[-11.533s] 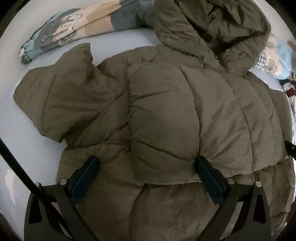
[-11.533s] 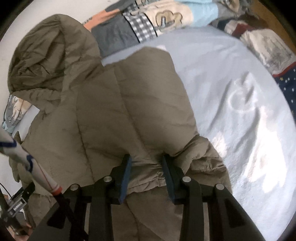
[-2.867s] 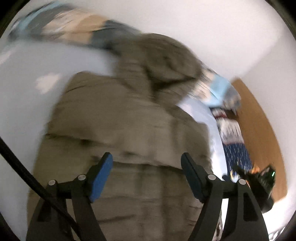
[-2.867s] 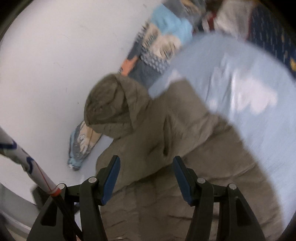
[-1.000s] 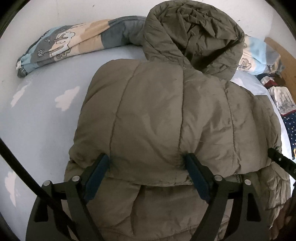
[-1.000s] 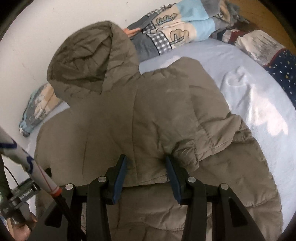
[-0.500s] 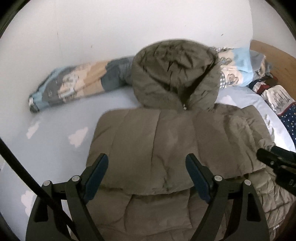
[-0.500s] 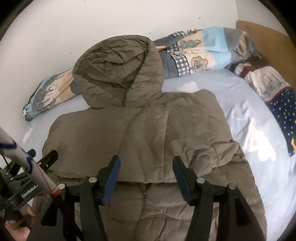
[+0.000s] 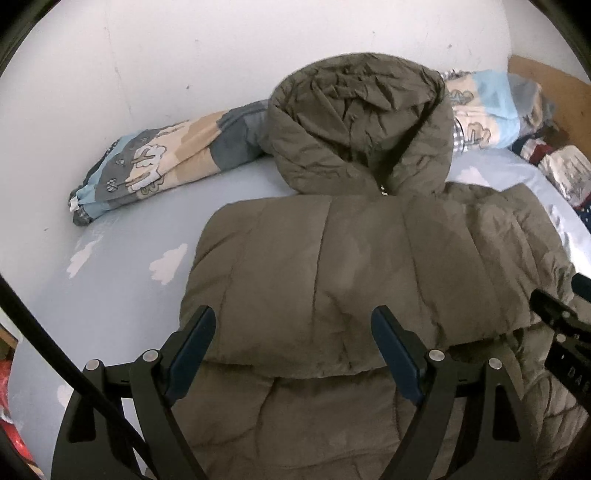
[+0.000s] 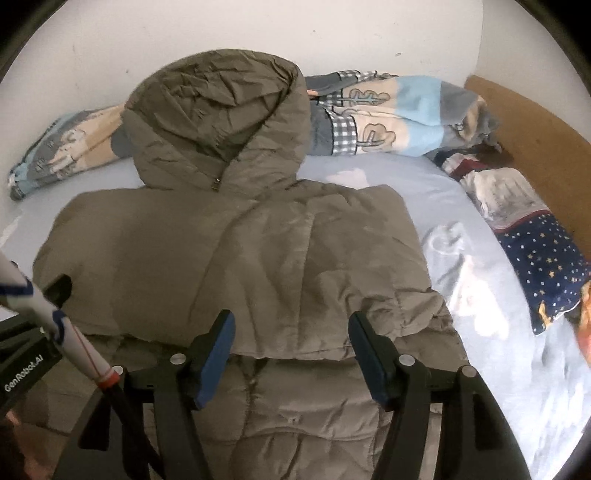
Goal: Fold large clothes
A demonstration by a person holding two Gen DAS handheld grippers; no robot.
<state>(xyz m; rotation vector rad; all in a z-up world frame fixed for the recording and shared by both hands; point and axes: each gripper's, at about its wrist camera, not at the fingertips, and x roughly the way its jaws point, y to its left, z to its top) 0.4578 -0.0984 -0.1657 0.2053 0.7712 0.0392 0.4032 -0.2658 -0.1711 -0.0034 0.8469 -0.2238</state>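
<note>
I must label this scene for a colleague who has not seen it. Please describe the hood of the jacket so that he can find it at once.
Start at the light blue bed sheet beside the white wall. On it lies an olive puffer jacket, with its lower part folded up over itself. The hood is its rounded, wrinkled top part, leaning on the patterned blanket roll; unlike that colourful roll, it is plain olive.

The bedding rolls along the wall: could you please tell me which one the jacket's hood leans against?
The cartoon-print quilt, blue, beige and gingham; the star-dotted navy bundle lies apart from the hood, by the wooden board.
</note>
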